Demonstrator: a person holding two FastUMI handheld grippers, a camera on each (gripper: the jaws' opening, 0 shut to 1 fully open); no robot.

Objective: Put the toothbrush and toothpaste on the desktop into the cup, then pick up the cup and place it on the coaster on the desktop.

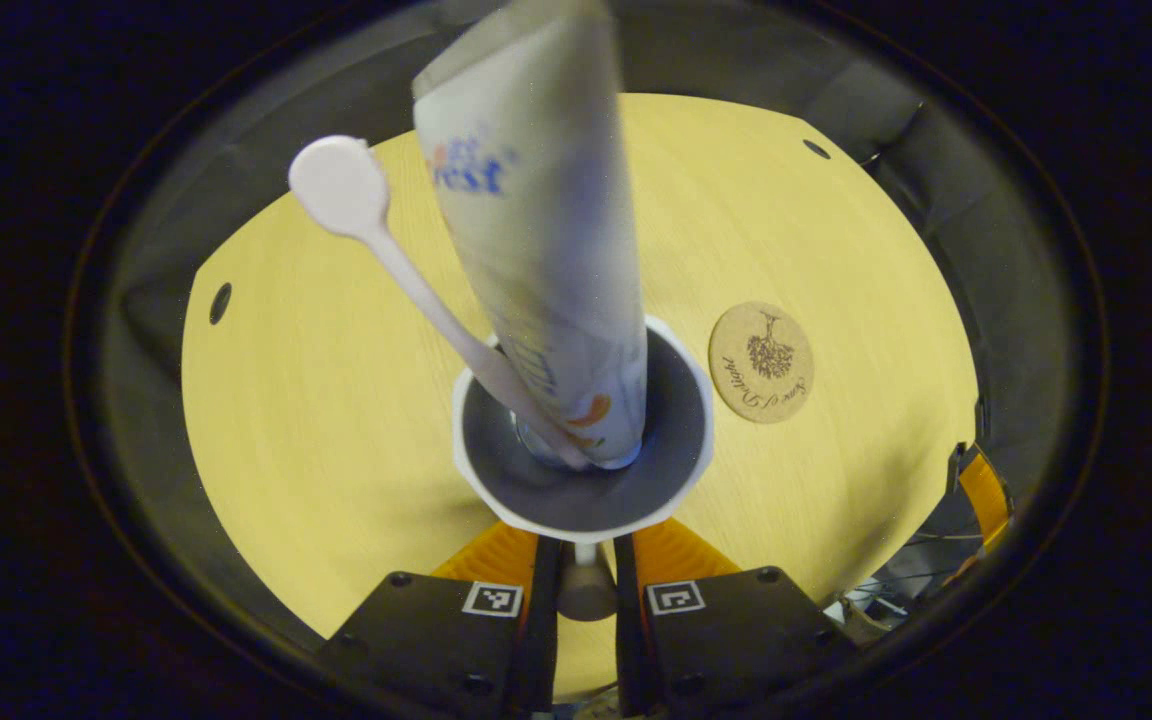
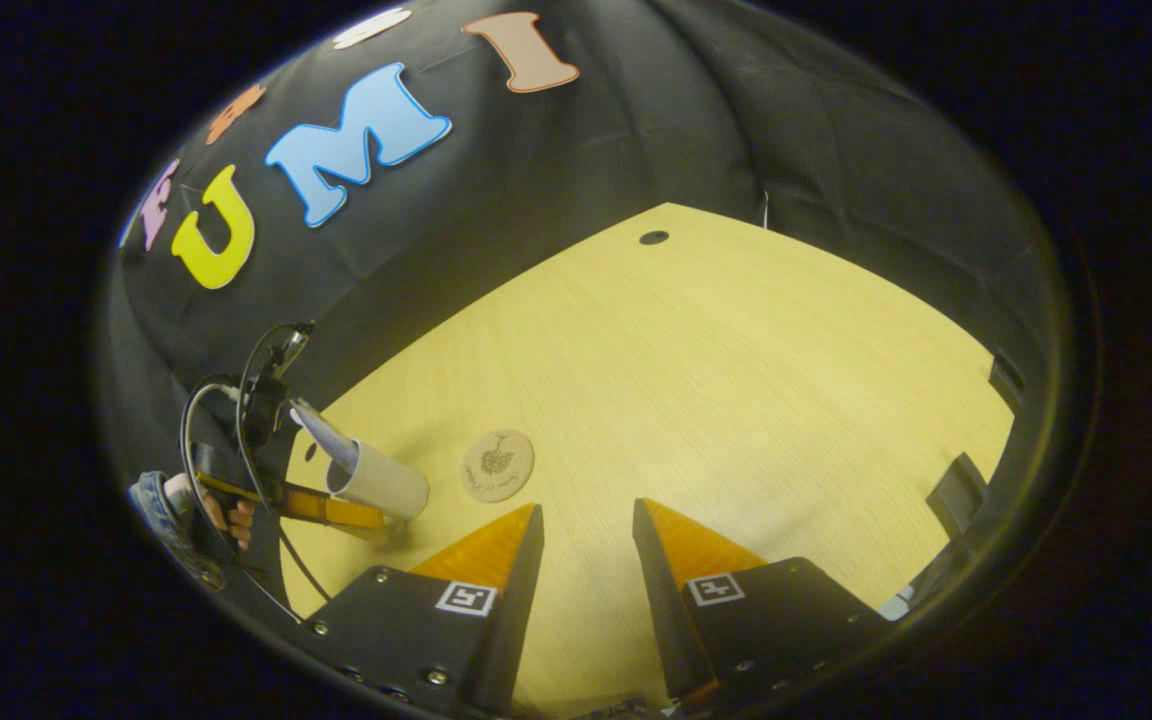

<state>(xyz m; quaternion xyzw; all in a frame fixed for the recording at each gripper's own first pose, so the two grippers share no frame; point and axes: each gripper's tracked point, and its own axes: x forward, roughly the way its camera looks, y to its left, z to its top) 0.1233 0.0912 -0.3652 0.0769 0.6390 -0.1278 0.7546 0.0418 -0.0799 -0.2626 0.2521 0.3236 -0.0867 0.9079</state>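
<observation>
A: Two items stand in the cup already. Going left to right in the left gripper view: the toothbrush leans out to the left with a rounded end uppermost, the toothpaste tube rises tall from the middle, and the round coaster lies flat on the tabletop just right of the cup, not touching it.

B: What are the left tongs doing?

A: They sit drawn in close at the near side of the cup, with a slim part of the cup running down between them, most likely a handle. The grip looks firm, though the contact itself is tucked under the rim.

B: And from the other side?

A: In the right gripper view, the cup appears far left, tilted, carried by the left tongs with a person's hand behind. The coaster lies just right of it. The right tongs are spread wide and empty above bare tabletop.

B: How will the load handle?

A: My guess: a light, stiff cup with smooth walls, top-heavy because of the tall tube. A tilt could tip the brush out, so hold it low and level.
</observation>
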